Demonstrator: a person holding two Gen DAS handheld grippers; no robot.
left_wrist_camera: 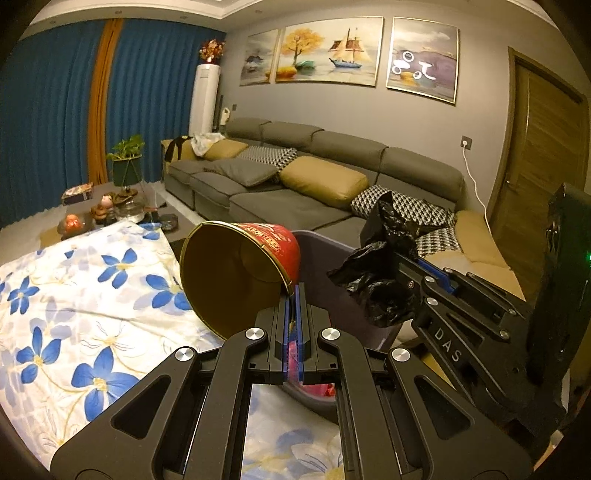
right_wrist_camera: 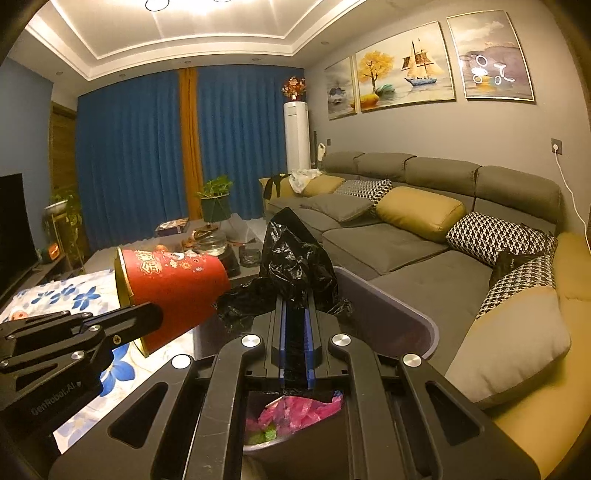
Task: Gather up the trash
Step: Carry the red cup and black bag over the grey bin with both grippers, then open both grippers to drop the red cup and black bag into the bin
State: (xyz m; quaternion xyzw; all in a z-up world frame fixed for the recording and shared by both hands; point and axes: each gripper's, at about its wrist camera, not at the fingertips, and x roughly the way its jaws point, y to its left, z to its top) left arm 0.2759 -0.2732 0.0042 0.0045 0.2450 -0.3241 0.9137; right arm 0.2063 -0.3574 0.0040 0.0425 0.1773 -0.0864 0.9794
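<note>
left gripper (left_wrist_camera: 293, 295): clamped on rim of red paper cup (left_wrist_camera: 240, 273), tipped sideways over grey bin (left_wrist_camera: 325, 258). right gripper (right_wrist_camera: 295, 306): clamped on black plastic bag (right_wrist_camera: 291, 262) above bin.

Dim warm room; ceiling lights (right_wrist_camera: 184, 7) glare, reflecting on painting (left_wrist_camera: 423, 59); sharp focus, fisheye-bent, dark corners.

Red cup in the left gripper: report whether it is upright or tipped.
Tipped. The red cup lies sideways, gold mouth facing the left camera, rim pinched by the left gripper.
</note>
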